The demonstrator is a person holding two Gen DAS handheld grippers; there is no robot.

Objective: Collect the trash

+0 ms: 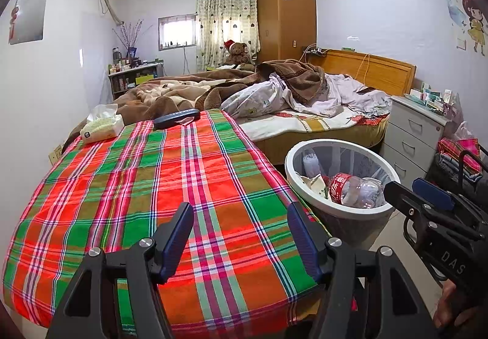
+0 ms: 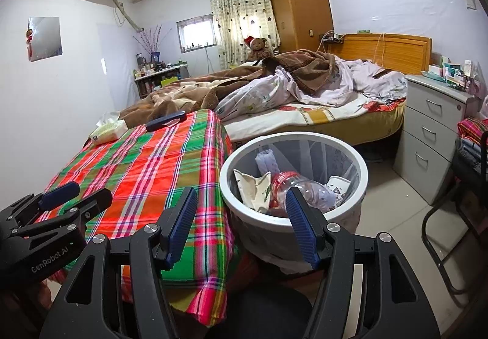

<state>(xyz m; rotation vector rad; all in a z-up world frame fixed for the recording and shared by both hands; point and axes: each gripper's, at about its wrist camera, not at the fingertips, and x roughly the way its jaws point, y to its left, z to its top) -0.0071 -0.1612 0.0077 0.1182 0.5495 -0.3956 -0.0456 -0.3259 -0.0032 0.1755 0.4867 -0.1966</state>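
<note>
A white-rimmed trash bin (image 1: 335, 208) (image 2: 292, 223) stands on the floor right of the plaid-covered table (image 1: 152, 201) (image 2: 146, 168). It holds a crushed plastic bottle with a red label (image 1: 357, 188) (image 2: 305, 189), crumpled paper cups (image 2: 254, 186) and a rolled tissue (image 2: 267, 160). My left gripper (image 1: 241, 214) is open and empty above the table's near part. My right gripper (image 2: 242, 201) is open and empty, at the bin's near rim; it also shows in the left wrist view (image 1: 408, 189).
A tissue pack (image 1: 102, 125) (image 2: 109, 128) and a dark glasses case (image 1: 177, 118) (image 2: 166, 121) lie at the table's far end. An unmade bed (image 1: 289, 95) is behind. Grey drawers (image 2: 433, 131) and a folding chair (image 2: 457, 217) stand right.
</note>
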